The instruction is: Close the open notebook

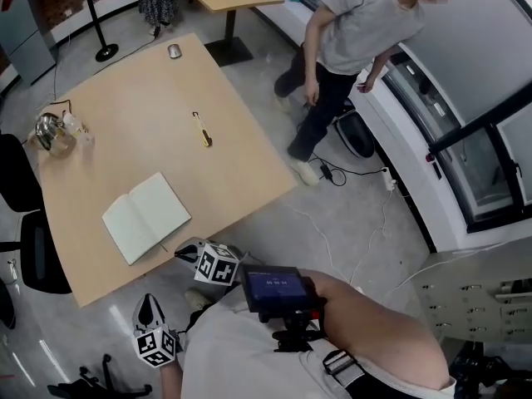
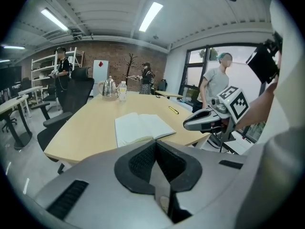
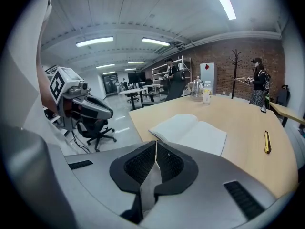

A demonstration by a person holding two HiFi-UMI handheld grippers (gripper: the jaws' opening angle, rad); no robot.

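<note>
The open notebook point(image 1: 146, 217) lies flat with blank white pages near the front edge of the wooden table point(image 1: 125, 115). It also shows in the left gripper view, notebook point(image 2: 140, 128), and in the right gripper view, notebook point(image 3: 190, 131). My left gripper point(image 1: 149, 307) hangs off the table's front edge, below the notebook, its jaws closed together on nothing point(image 2: 155, 142). My right gripper point(image 1: 188, 252) hovers just at the table edge beside the notebook's near corner, also shut and empty point(image 3: 156, 142). Neither gripper touches the notebook.
A yellow pen point(image 1: 202, 130) lies mid-table. A glass kettle point(image 1: 50, 133) and small bottle stand at the left edge, a mouse point(image 1: 174, 51) at the far end. Black chairs point(image 1: 29, 231) stand left of the table. A person point(image 1: 349, 48) stands at the right.
</note>
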